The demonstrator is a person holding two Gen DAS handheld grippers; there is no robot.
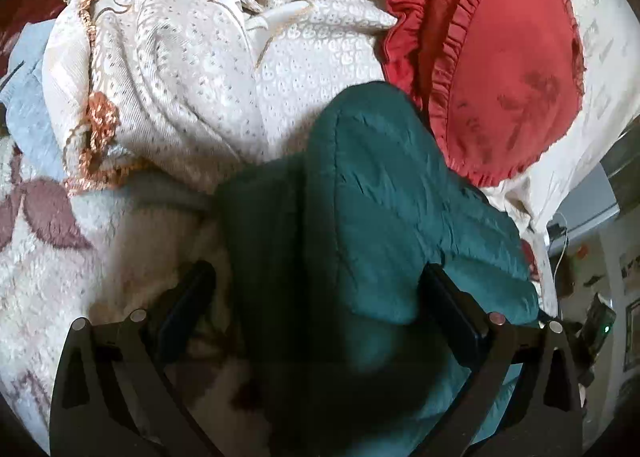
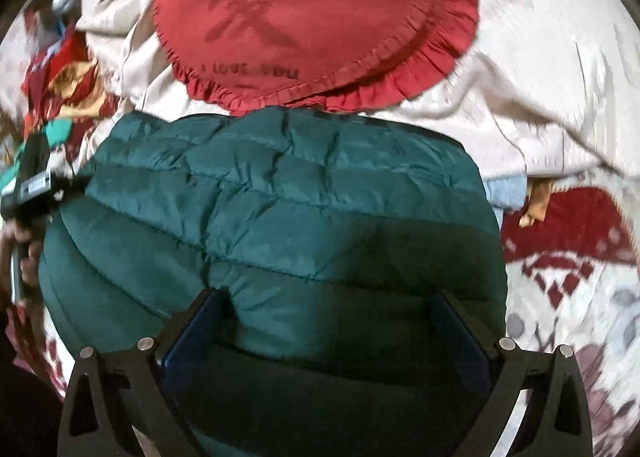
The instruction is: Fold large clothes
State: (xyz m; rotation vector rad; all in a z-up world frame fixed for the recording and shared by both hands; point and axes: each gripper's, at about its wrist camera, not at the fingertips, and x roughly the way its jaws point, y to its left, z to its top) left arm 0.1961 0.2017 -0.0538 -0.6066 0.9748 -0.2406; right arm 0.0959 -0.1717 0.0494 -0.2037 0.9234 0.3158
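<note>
Hand-held gripper [image 2: 326,307] over quilted (puffy) jacket [image 2: 280,197]

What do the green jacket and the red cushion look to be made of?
Jacket: looks like thin synthetic shell over puffy fill, going by the stitched quilted channels, fine crinkles and slight sheen. Cushion: looks like matte woven cloth, perhaps cotton, going by its dull surface, gathered ruffle edge and darker print. Neither fibre can be confirmed by sight.

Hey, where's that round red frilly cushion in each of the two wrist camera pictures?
Left wrist: round red ruffled cushion at upper right, beyond the teal quilted puffer jacket.
Right wrist: same cushion at top centre, just above the jacket.
Shared landmark: the jacket, lying between the open fingers in both.
</note>
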